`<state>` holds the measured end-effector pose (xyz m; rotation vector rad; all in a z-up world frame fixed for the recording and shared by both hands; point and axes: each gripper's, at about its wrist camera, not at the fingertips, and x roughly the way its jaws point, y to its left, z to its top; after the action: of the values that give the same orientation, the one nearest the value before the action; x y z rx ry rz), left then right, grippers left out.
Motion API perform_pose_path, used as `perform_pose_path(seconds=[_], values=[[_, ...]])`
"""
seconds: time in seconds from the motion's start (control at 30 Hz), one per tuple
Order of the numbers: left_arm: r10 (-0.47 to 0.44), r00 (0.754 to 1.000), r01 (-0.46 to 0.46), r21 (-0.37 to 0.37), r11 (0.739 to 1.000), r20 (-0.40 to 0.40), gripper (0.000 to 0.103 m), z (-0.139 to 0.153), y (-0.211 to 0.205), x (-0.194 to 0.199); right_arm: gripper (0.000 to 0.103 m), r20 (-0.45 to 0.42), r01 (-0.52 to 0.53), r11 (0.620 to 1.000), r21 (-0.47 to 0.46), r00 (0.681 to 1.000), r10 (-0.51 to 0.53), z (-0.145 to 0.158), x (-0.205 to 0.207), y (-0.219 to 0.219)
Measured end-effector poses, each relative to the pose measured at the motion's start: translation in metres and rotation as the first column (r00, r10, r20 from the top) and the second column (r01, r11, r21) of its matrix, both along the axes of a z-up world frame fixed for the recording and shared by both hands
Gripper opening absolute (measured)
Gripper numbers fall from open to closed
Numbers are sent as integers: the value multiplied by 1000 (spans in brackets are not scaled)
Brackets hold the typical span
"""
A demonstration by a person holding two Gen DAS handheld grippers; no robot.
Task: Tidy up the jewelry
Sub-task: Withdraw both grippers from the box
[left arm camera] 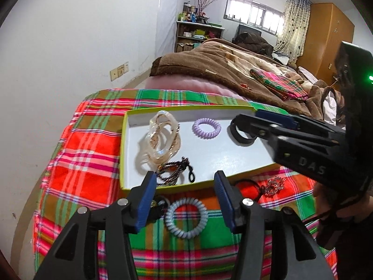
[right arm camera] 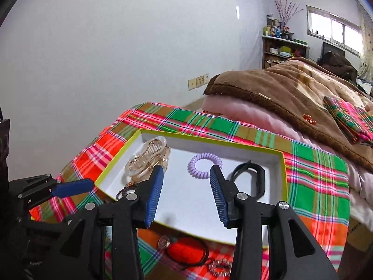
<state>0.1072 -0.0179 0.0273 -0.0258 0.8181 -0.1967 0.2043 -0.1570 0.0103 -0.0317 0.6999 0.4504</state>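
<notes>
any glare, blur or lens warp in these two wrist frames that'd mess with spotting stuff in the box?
Left wrist: heavy fisheye bowing and dark corner vignette; window blown out; sheen on the box floor, purple coil tie still crisp. Right wrist: same warp; window overexposed; clear hair claw low-contrast against white; items below the left gripper and right gripper soft.

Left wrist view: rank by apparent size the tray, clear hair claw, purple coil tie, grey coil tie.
1. tray
2. clear hair claw
3. grey coil tie, though it lies nearer the camera, so its lead over the next is unsure
4. purple coil tie
</notes>
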Motion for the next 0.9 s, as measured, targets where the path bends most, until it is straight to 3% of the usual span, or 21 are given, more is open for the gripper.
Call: perform_pose_path(seconds=[0.33,0.63,0.9], values=[[43,999,-44,15,999,28,57,-13,35,-27,50,-9,102,995,3,995,-102,-22,-45,-40],[53,999,-53,-49,997,0,58,-28,57,-43,50,-68,224,975,-9,972,-224,-49,-62,-76],[54,998,-55,-90,994,-10,59,-38,66,-48,50,-144,252,968,-13,957,-252,-65,-60,-80]])
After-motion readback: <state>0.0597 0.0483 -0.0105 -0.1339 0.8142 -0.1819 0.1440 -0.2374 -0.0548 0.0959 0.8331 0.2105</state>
